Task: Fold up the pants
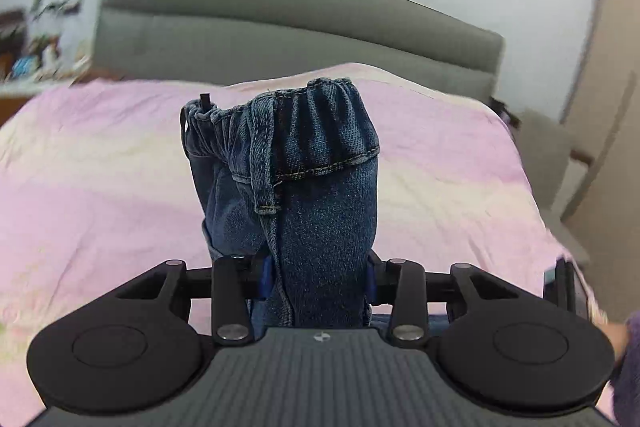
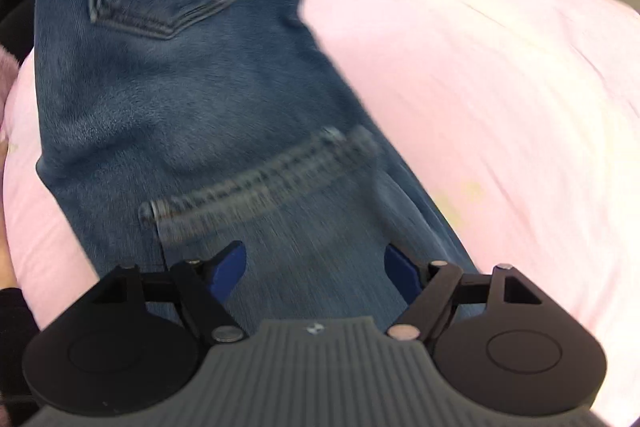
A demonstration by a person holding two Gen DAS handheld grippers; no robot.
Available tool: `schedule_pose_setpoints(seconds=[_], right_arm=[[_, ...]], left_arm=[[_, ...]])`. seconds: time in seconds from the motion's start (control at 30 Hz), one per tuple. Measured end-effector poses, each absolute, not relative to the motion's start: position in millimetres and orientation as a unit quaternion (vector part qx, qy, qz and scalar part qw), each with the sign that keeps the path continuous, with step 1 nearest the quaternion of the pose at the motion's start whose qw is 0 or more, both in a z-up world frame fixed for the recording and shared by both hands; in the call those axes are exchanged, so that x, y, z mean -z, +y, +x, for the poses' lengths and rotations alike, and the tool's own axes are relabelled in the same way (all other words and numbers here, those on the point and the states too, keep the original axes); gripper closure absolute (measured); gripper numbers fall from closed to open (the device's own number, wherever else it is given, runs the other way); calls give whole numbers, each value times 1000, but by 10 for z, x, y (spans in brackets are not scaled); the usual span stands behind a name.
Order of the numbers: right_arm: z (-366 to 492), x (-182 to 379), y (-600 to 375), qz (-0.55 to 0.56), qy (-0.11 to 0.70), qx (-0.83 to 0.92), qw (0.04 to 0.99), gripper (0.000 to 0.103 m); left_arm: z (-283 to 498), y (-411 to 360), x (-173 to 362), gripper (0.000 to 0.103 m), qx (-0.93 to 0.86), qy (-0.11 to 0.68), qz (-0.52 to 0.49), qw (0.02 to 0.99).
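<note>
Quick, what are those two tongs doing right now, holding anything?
Left tongs: closed on the jeans, gripping a bunched waistband end.
Right tongs: open, blue pads apart above the denim, gripping nothing.

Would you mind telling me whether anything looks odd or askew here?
Only the jeans: the left gripper clamps a thick bunched wad at the waistband, gathered unevenly rather than flat. The right gripper is open above them.
</note>
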State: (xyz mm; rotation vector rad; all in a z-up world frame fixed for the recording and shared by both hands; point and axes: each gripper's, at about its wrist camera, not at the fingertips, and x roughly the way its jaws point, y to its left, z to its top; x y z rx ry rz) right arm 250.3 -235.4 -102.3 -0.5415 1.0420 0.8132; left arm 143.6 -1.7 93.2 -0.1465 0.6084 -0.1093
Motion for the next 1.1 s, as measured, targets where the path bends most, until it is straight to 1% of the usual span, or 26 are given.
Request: schedule_pose_setpoints(seconds=[0.13, 0.23, 0.47, 0.6, 0.73, 0.83, 0.9, 0.93, 0.97, 1.0, 1.1], right_arm=[[2449, 912, -3045, -156, 504, -321, 787, 30], [2322, 856, -3448, -118, 509, -291, 801, 30], [2078, 927, -4035, -94, 524, -256, 807, 30], [1936, 961, -4188, -89, 521, -243, 813, 30], [1865, 1015, -4221, -98, 532, -239, 807, 30], [1810, 1055, -4201, -103, 540, -238, 801, 30], [1791, 1010, -4183, -110, 543, -237, 798, 30], [1796, 1005, -4184, -114, 543, -237, 798, 29], [1771, 960, -4163, -116, 542, -236, 798, 29], [1765, 919, -4161, -116, 542, -236, 798, 29], [1756, 770, -4138, -102, 541, -234, 801, 29]], left_arm=[[1531, -782, -856, 58, 89, 310, 18, 946], [1644, -1310, -672, 59, 130, 333, 59, 932], [1799, -2220, 4, 60, 214, 420, 120, 873], [1683, -2555, 357, 60, 230, 432, 183, 853], [1695, -2661, 511, 51, 261, 452, 217, 825], [1760, -2627, 572, 44, 282, 470, 206, 811], [1809, -2555, 563, 32, 304, 475, 169, 809], [1832, -2459, 523, 26, 325, 490, 119, 800], [1844, -2350, 505, 26, 342, 505, 73, 789], [1867, -2291, 485, 25, 344, 507, 49, 789], [1749, -2152, 377, 25, 326, 481, 72, 810]])
